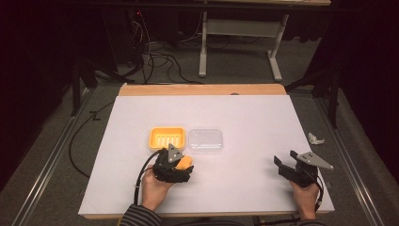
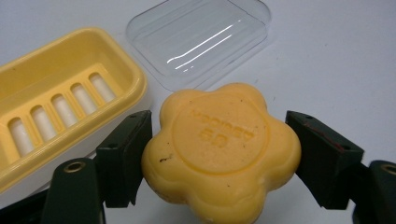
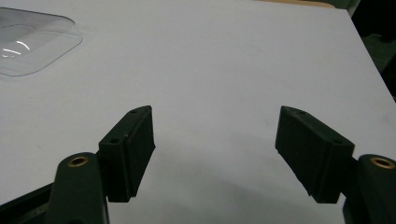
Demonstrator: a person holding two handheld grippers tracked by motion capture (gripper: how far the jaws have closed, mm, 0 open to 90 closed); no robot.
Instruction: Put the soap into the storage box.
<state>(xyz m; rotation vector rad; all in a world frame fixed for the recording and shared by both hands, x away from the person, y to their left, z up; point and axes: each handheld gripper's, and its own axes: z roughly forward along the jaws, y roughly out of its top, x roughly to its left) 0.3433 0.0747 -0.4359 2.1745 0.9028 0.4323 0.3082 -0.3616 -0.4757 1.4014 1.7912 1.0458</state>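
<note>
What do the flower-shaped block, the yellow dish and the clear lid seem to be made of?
Block: probably soap, matte and waxy, with stamped lettering and small dark specks.
Dish: apparently smooth, opaque yellow plastic, with moulded drain slots.
Lid: likely thin transparent plastic, glossy; bright reflections run along its ridges.

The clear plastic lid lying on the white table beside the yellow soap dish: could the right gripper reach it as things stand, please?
Probably yes: the right gripper is open and empty, and only bare white table lies between it and the clear plastic lid.
</note>
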